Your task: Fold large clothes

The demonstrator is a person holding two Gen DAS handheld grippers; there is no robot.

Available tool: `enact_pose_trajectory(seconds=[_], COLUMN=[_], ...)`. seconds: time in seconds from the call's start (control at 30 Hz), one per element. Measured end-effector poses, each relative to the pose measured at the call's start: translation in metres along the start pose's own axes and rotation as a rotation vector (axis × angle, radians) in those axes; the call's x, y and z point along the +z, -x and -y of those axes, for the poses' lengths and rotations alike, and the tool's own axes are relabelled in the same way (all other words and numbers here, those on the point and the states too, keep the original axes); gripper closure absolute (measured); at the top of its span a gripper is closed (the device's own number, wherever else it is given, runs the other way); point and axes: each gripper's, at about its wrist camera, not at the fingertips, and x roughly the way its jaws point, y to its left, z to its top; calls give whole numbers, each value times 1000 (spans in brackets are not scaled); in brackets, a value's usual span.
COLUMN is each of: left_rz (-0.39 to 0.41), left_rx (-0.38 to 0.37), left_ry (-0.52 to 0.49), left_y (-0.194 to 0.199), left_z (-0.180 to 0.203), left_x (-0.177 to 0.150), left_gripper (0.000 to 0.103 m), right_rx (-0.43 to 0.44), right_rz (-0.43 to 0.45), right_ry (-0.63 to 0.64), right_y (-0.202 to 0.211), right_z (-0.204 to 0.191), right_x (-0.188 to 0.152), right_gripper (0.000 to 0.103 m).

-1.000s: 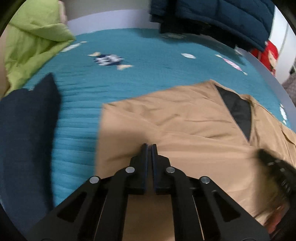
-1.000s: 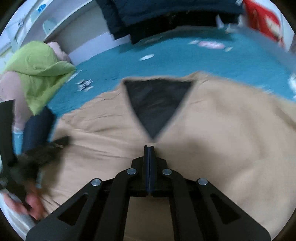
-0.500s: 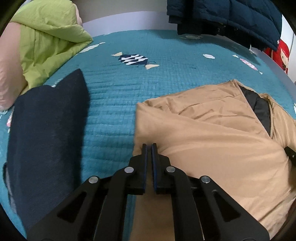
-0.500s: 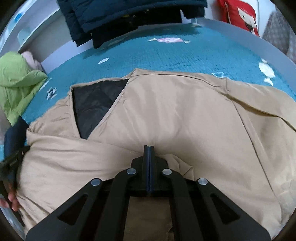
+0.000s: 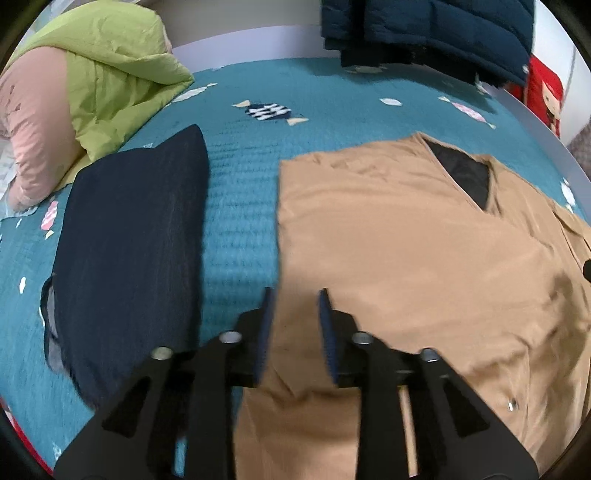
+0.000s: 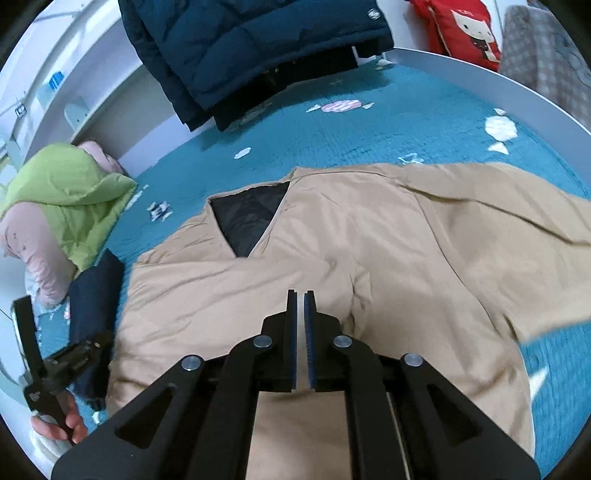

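A tan jacket (image 5: 388, 240) (image 6: 369, 240) lies spread on the teal bedspread (image 5: 240, 203), its black lining (image 5: 465, 177) (image 6: 251, 214) showing at the neck. My left gripper (image 5: 295, 295) hovers over the jacket's left edge. Its jaws are opening and stand well apart, with nothing between them. My right gripper (image 6: 300, 295) hangs over the jacket's middle folds. Its jaws are opening too, with only a narrow slit and no cloth pinched in it. A hand (image 6: 74, 424) holding the left tool shows at the lower left of the right wrist view.
A folded navy garment (image 5: 125, 240) (image 6: 92, 291) lies left of the jacket, across a strip of bare bedspread. A green and pink jacket (image 5: 110, 74) is heaped at the far left. A dark blue puffer (image 6: 258, 44) hangs at the back, beside a red cushion (image 6: 465, 26).
Both grippers have pulled back and lifted off the jacket, so more of it shows. The left jaws went from shut to wide apart; the right jaws parted slightly.
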Motion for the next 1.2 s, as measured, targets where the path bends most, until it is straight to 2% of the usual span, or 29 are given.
enact_pose_trajectory(seconds=[0.03, 0.07, 0.1, 0.13, 0.2, 0.3, 0.43, 0.67, 0.87, 1.1, 1.2], left_rz=[-3, 1, 12, 24, 25, 12, 10, -34, -40, -88, -113], left_rx=[-12, -27, -41, -55, -79, -128, -157, -238, -312, -402, -461], left_ry=[-5, -8, -7, -9, -14, -12, -85, -209, -285, -304, -287], left_y=[4, 9, 15, 23, 32, 44, 54, 49, 42, 24, 16], left_z=[3, 7, 12, 18, 28, 47, 84, 157, 219, 279, 303], left_x=[-4, -8, -13, -17, -21, -27, -32, -33, -19, 11, 21], left_gripper=[51, 35, 26, 24, 22, 22, 22, 22, 23, 46, 59], right_rx=[-10, -44, -83, -95, -72, -110, -114, -200, -306, -453, -468], right_rz=[-23, -28, -10, 20, 21, -3, 7, 53, 92, 103, 110], right_ry=[3, -1, -10, -14, -24, -56, -129, -311, -475, -583, -622], right_y=[5, 8, 15, 23, 33, 39, 50, 78, 102, 112, 113], right_z=[0, 1, 1, 3, 8, 21, 50, 137, 221, 290, 312], right_x=[-5, -9, -14, -18, -25, -33, -37, -36, -34, -29, -25], right_gripper=[68, 22, 12, 9, 9, 9, 9, 9, 9, 9, 9])
